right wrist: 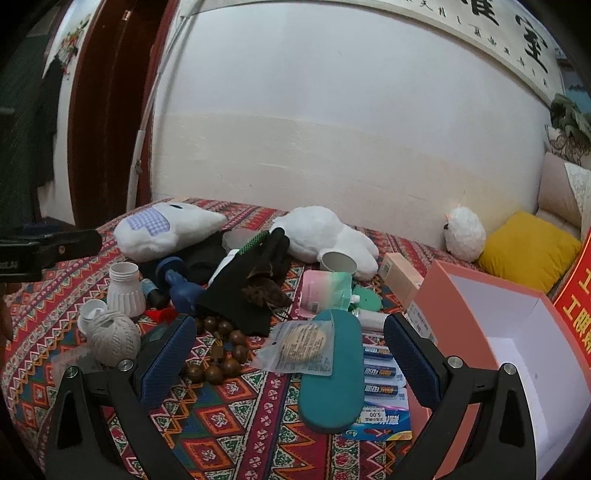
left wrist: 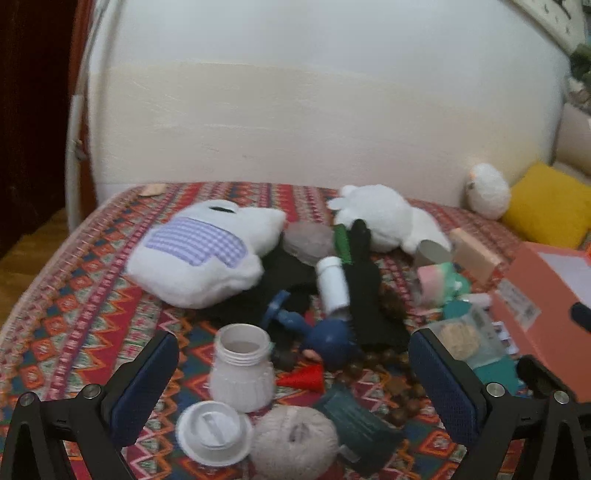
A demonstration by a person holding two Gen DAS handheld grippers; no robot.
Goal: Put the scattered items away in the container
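Reading "5.00" on the battery pack (right wrist: 384,391), beside the teal insole (right wrist: 332,373), little other print is legible; calligraphy runs along the wall scroll (right wrist: 517,33). The open pink box (right wrist: 458,332) sits at the right edge of the patterned cloth (right wrist: 229,413), which has bare room in front. Both the left gripper (left wrist: 293,369) and right gripper (right wrist: 290,354) hang spread apart and empty above the clutter.

Both grippers, left (left wrist: 293,373) and right (right wrist: 290,354), had black frames, silver screws and blue textured pads (right wrist: 168,360).
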